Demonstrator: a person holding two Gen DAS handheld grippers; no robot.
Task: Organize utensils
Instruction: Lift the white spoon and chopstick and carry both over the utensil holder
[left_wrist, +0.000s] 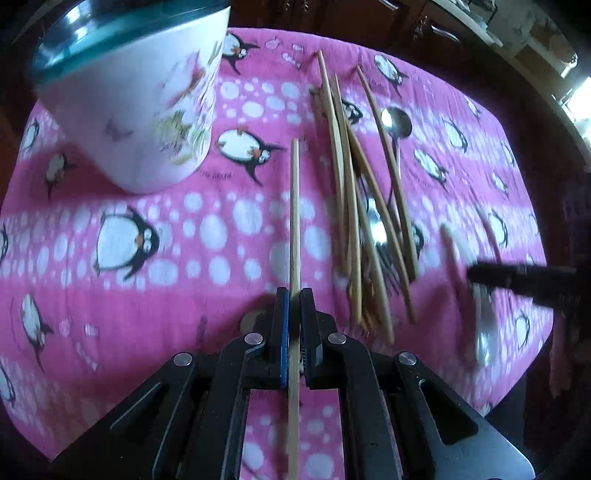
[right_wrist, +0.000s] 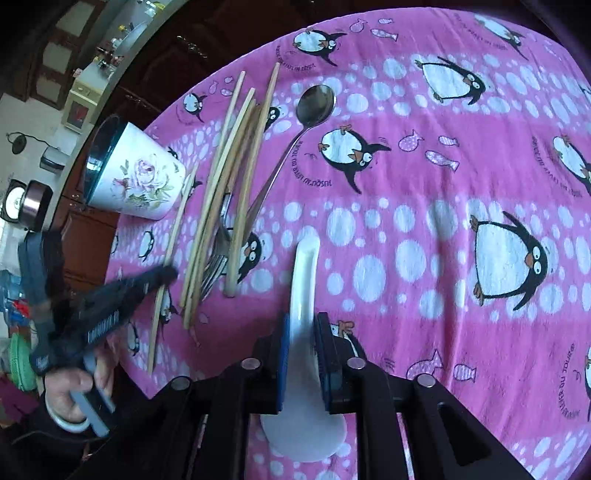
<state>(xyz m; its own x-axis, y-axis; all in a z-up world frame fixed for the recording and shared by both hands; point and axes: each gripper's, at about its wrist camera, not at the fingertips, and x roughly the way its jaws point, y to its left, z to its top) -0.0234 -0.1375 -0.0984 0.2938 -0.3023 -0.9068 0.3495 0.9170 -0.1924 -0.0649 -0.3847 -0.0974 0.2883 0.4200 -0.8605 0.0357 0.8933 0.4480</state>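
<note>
My left gripper (left_wrist: 294, 291) is shut on a single wooden chopstick (left_wrist: 294, 206), which runs straight out between the pads and back under the gripper. In the right wrist view the same left gripper (right_wrist: 170, 273) is blurred at the chopstick (right_wrist: 173, 236). A floral white cup (left_wrist: 140, 122) stands ahead and to the left. My right gripper (right_wrist: 303, 317) is open, with a white ceramic spoon (right_wrist: 304, 266) lying between its jaws, its handle pointing away. Loose chopsticks (right_wrist: 229, 166), a fork (right_wrist: 216, 266) and a metal spoon (right_wrist: 316, 103) lie in a pile between the cup (right_wrist: 140, 184) and the white spoon.
A pink penguin-print cloth (left_wrist: 184, 295) covers the table, with dark furniture beyond its far edge. A person's hand (right_wrist: 70, 391) holds the left gripper at the table's left edge. In the left wrist view the right gripper (left_wrist: 476, 275) shows blurred at the right.
</note>
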